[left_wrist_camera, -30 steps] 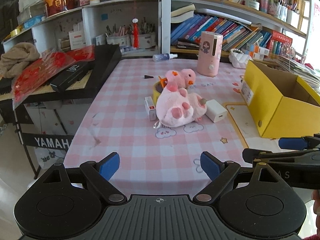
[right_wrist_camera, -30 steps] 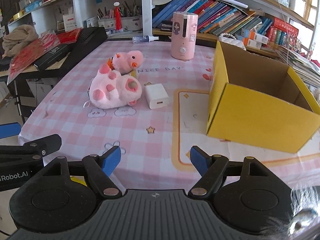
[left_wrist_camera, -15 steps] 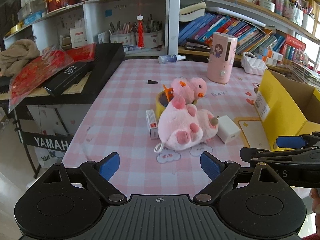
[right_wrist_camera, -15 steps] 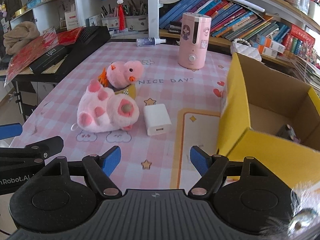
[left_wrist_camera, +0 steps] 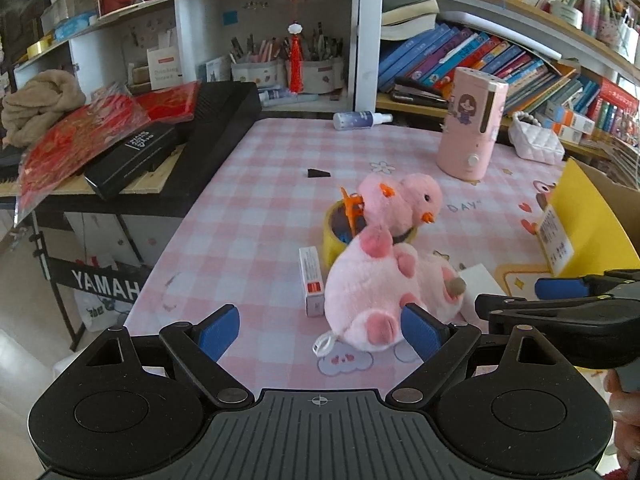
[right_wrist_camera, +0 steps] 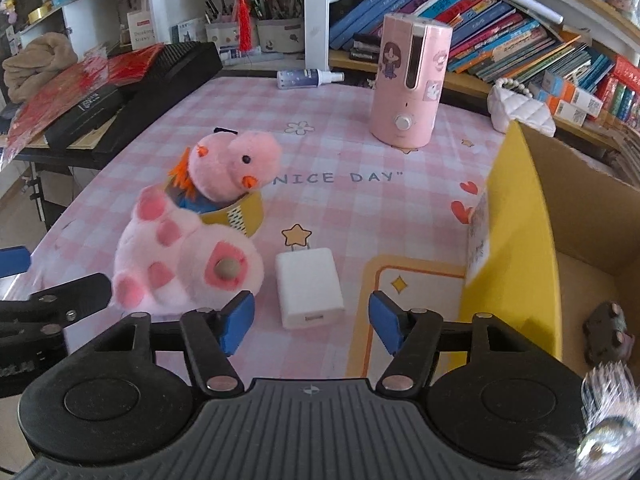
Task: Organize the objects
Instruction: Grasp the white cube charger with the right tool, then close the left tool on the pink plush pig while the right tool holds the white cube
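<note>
A big pink plush pig (left_wrist_camera: 384, 296) (right_wrist_camera: 184, 264) lies on the pink checked table. Behind it a pink plush duck (left_wrist_camera: 404, 200) (right_wrist_camera: 232, 168) sits on a yellow tape roll (right_wrist_camera: 240, 212). A white charger block (right_wrist_camera: 310, 288) lies right of the pig, a small white and orange box (left_wrist_camera: 312, 280) on its left. My left gripper (left_wrist_camera: 320, 332) is open, just short of the pig. My right gripper (right_wrist_camera: 312, 320) is open, its fingertips either side of the charger's near end. The yellow cardboard box (right_wrist_camera: 516, 232) stands at right with a small dark toy (right_wrist_camera: 608, 328) inside.
A pink humidifier (right_wrist_camera: 408, 84) and a spray bottle (right_wrist_camera: 308, 78) stand at the table's back. A black keyboard (left_wrist_camera: 208, 136) with red bags lies to the left. Bookshelves fill the back wall. A small black chip (left_wrist_camera: 318, 173) lies mid-table.
Both grippers have moved forward over the table toward the toys. The pig and the charger are now much closer. Both stay open.
</note>
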The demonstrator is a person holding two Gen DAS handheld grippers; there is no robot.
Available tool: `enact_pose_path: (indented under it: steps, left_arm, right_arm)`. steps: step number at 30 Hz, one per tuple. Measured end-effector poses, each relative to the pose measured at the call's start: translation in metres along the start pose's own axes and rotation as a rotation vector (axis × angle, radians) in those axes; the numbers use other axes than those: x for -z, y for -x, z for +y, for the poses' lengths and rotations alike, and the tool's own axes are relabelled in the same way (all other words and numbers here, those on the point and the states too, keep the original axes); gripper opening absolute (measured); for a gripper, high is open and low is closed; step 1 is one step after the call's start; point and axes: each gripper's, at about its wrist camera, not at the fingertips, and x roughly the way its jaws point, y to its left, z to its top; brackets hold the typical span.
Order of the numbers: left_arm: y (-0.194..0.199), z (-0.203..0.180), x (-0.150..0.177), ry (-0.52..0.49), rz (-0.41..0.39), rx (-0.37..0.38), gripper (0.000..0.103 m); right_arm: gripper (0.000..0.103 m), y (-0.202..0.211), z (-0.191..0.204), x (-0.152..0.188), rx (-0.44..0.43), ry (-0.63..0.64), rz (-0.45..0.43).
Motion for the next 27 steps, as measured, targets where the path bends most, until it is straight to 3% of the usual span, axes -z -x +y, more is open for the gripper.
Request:
enact_pose_path:
  steps: [8, 10, 12, 15, 23, 27]
  left_arm:
    - [-0.012, -0.001, -0.008, 0.005, 0.007, 0.021, 0.09]
    - [-0.012, -0.002, -0.009, -0.001, 0.002, 0.023, 0.09]
    - [-0.013, -0.002, -0.011, 0.003, 0.0, 0.024, 0.09]
    - [-0.015, -0.003, -0.013, 0.011, 0.001, 0.031, 0.09]
    - [-0.034, -0.024, -0.021, -0.019, 0.026, 0.105, 0.09]
    - [-0.051, -0.045, -0.022, -0.09, 0.074, 0.116, 0.092]
  right_arm:
    - [0.055, -0.047, -0.006, -0.013, -0.025, -0.009, 0.089]
    - [0.049, -0.057, -0.01, -0.015, -0.037, -0.018, 0.114]
    - [0.042, -0.062, -0.011, -0.016, -0.047, -0.008, 0.105]
    - [0.041, -0.062, -0.014, -0.02, -0.07, -0.015, 0.099]
    - [0.041, -0.01, -0.034, -0.04, 0.021, -0.027, -0.176]
    - [0.042, 0.005, -0.044, -0.045, 0.008, -0.034, -0.231]
